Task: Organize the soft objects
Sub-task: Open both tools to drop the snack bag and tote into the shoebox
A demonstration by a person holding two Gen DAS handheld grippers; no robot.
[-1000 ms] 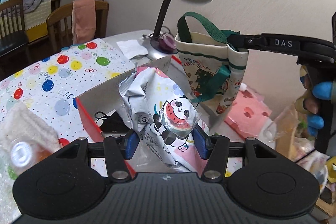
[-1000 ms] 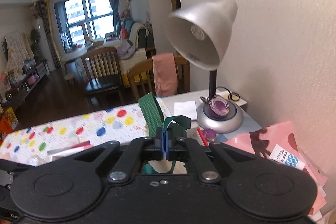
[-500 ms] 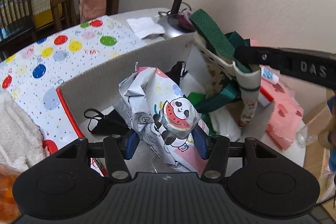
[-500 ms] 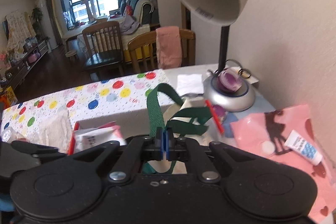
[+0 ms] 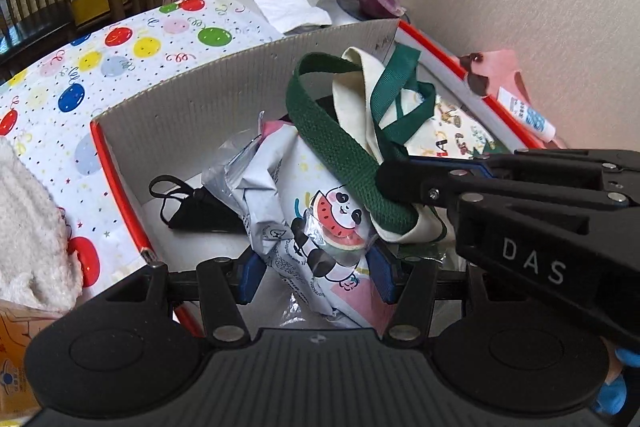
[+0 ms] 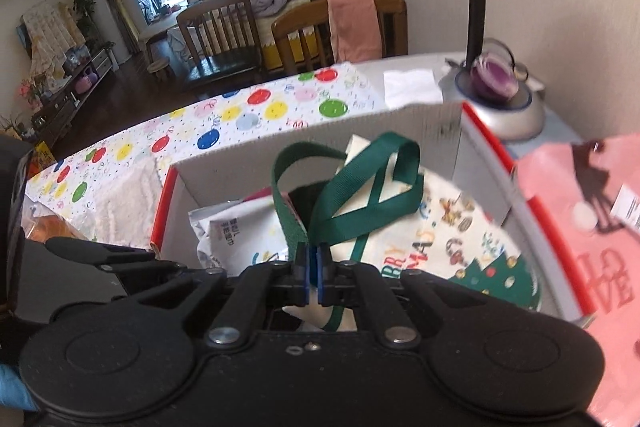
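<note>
My left gripper [image 5: 316,277] is shut on a crumpled white soft packet with a panda and watermelon print [image 5: 304,203], held inside an open cardboard box [image 5: 224,95] with red edges. My right gripper [image 6: 313,267] is shut on the green strap [image 6: 360,183] of a cream Christmas tote bag [image 6: 452,239], which lies slumped in the same box. In the left wrist view the tote bag [image 5: 448,131] lies to the right of the packet, with the right gripper [image 5: 384,179] pinching its strap. A black face mask [image 5: 192,207] lies on the box floor.
The box stands on a table with a balloon-print cloth [image 5: 100,63]. A desk lamp base [image 6: 496,99] stands behind the box by the wall. A pink sheet [image 6: 600,211] with a small tube [image 5: 528,115] lies to the right. A fluffy white towel [image 5: 28,227] lies left. Wooden chairs [image 6: 224,31] stand beyond.
Both grippers have come down and forward into the box. The tote bag has dropped from upright to slumped on the box floor. The packet has stayed in my left gripper.
</note>
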